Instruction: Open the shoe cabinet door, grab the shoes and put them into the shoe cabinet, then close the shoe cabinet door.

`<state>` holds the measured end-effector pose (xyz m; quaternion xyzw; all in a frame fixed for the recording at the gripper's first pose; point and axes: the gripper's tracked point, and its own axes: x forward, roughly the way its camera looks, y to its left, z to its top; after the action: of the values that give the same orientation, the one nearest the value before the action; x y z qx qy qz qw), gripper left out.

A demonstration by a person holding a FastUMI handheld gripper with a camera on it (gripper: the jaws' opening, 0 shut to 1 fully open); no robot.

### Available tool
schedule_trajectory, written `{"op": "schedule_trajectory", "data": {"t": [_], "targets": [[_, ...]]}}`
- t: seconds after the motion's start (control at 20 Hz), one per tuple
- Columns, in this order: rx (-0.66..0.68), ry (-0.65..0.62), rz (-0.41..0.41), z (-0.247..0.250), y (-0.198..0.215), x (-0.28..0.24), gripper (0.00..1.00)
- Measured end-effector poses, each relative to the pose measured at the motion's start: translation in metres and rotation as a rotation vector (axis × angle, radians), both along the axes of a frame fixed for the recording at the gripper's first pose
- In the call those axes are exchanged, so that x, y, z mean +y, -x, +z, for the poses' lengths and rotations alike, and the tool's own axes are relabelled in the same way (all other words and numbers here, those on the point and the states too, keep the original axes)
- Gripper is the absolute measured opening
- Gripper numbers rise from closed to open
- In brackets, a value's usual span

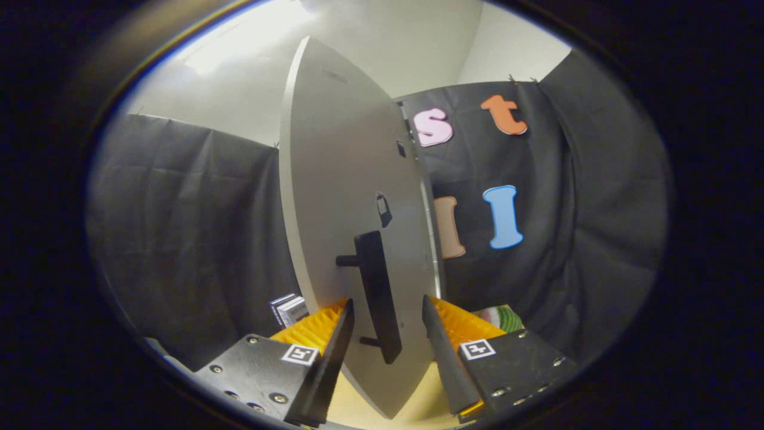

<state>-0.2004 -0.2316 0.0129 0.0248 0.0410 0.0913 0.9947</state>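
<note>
The smooth, flat grey shoe cabinet door [352,197] stands ajar, its slim black bar handle [377,294] sitting between the gripper [388,313]'s spread ridged fingers, neither touching it. Black cloth drapes the far side.

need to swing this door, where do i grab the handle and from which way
Grip the handle on its upright bar, between its two standoff posts, coming straight on at the door face. The bar stands off the panel, leaving room behind it, and runs vertically, so fingers closing sideways would pinch it. The gripper is open with the bar's lower part already between its fingers.
</note>
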Motion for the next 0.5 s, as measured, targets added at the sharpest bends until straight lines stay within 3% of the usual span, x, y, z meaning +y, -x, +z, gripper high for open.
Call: {"op": "schedule_trajectory", "data": {"t": [0.5], "targets": [[0.038, -0.033, 0.141, -0.024, -0.042, 0.096, 0.72]]}}
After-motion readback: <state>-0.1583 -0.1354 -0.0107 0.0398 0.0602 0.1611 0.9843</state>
